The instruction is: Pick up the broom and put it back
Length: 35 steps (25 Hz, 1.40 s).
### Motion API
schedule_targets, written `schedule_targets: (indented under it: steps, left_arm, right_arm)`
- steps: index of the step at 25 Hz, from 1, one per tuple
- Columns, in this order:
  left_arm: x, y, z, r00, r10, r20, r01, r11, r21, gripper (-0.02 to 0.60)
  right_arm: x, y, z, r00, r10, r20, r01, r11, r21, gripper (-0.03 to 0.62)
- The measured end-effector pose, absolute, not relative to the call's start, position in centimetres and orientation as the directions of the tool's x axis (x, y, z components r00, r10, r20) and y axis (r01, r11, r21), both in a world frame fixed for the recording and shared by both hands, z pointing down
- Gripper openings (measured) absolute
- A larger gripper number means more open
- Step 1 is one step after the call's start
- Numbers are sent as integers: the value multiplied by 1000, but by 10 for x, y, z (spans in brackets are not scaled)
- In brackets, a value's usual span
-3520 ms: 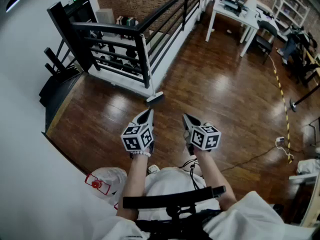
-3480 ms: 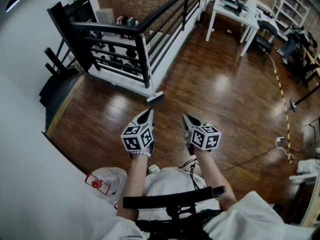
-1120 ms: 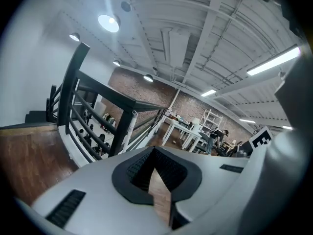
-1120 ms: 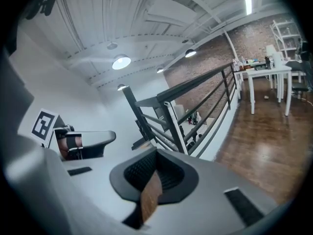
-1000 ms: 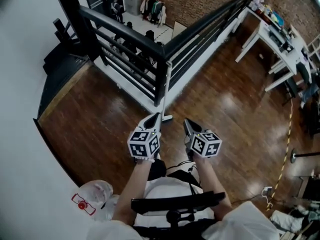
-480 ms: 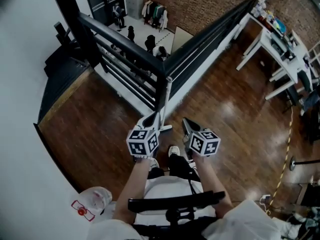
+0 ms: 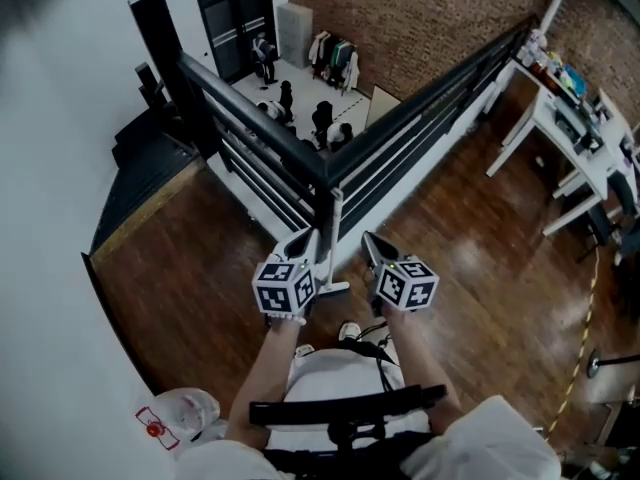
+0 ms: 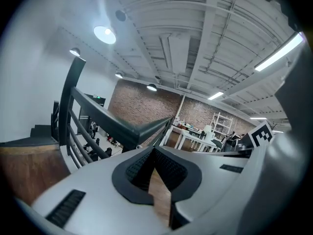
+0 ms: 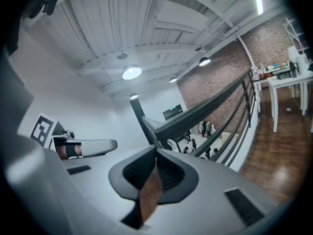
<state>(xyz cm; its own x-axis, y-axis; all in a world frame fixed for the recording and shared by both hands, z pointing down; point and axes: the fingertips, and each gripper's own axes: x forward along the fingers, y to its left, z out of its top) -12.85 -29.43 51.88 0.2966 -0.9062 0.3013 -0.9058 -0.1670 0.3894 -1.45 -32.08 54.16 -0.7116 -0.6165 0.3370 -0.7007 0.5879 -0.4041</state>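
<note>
Both grippers have closed on the railing corner since the earlier frames, when the broom stood well ahead; now its pale handle leans against the corner post, head on the wooden floor, and shows between the left gripper and the right gripper. By my reading the task has barely begun: the approach is about done, but the broom is untouched, so grasping, lifting and returning it all remain. Only the head view shows the broom and how the grippers flank it. The gripper views show rail and ceiling instead, but settle the jaws: the left pair are pressed together and empty. The right pair have just been easing apart, yet look all but together, with nothing between them.
</note>
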Motion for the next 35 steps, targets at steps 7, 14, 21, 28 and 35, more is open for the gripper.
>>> schedule_targets:
  steps: [7, 14, 21, 28, 35]
  left_arm:
    - [-126, -308, 515, 265, -915, 303, -916, -141, 375, -6]
    - [-116, -323, 525, 256, -907, 334, -921, -124, 368, -6]
    - [-116, -339, 549, 238, -896, 376, -930, -99, 353, -6]
    - [-122, -361, 574, 224, -882, 414, -935, -75, 347, -6]
    - [-134, -373, 600, 209, -864, 457, -930, -30, 367, -6]
  right_arm:
    - [-17, -340, 538, -737, -594, 324, -676, 623, -395, 31]
    - [-18, -369, 561, -726, -575, 376, -687, 630, -363, 146]
    - [-38, -400, 602, -726, -536, 431, -680, 654, -332, 196]
    - [-66, -424, 639, -722, -483, 495, -667, 676, -313, 199]
    - [-93, -435, 665, -721, -436, 539, -645, 707, -291, 204]
